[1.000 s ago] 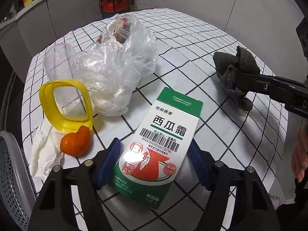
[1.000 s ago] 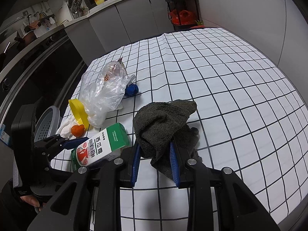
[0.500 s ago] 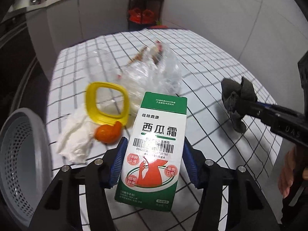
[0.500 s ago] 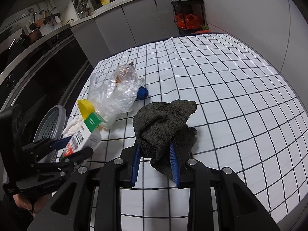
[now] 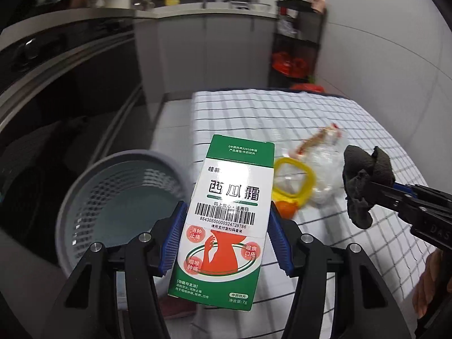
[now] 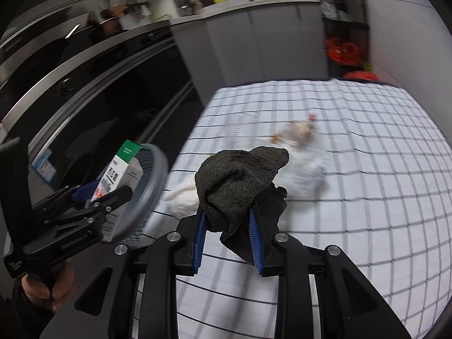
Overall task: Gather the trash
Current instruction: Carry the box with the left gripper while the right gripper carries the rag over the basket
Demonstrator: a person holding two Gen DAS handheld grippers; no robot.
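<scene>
My left gripper [image 5: 224, 236] is shut on a green and white medicine box [image 5: 226, 217] and holds it in the air at the table's left edge, beside a grey perforated waste basket [image 5: 84, 197]. The box [image 6: 118, 169] and basket [image 6: 152, 186] also show in the right wrist view. My right gripper [image 6: 227, 243] is shut on a dark grey cloth [image 6: 237, 180] above the checked tablecloth [image 6: 367, 197]. On the table lie a yellow ring lid [image 5: 296, 180], an orange peel [image 5: 285, 207], a crumpled clear plastic bag [image 5: 325, 163] and white tissue [image 6: 180, 200].
The basket stands on the floor left of the table. Dark kitchen cabinets [image 5: 56, 70] and a counter run along the left and back. A black shelf with red bags [image 5: 291, 62] stands behind the table. A grey wall is on the right.
My left gripper has lifted the box off the table and swung it left toward the basket. My right gripper keeps hold of the cloth and has shifted left over the table.
</scene>
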